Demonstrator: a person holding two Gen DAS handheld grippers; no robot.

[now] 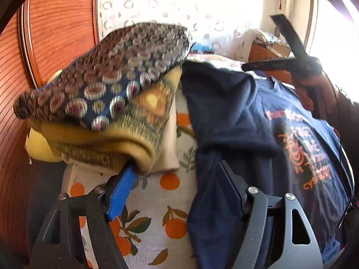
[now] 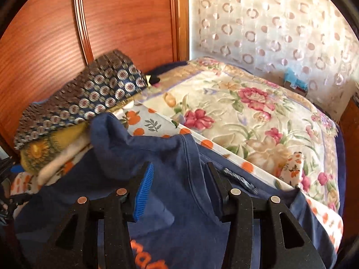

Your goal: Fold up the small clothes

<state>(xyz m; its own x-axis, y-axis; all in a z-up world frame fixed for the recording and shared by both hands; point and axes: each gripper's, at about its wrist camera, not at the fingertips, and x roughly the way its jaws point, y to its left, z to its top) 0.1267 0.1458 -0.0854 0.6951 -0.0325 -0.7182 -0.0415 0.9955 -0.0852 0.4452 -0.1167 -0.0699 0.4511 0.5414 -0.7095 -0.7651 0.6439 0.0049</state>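
Folded stack crowds navy T-shirt beneath spread left gripper

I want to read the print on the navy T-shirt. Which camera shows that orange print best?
The left wrist view: the orange print lies spread across the navy T-shirt, almost whole though blurred. The right wrist view shows only a few orange letters, cut off at the bottom edge between the tongs' arms.

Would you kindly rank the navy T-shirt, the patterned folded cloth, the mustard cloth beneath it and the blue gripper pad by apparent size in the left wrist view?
1. Navy T-shirt
2. Patterned folded cloth
3. Mustard cloth
4. Blue gripper pad, smallest despite being nearest the camera.
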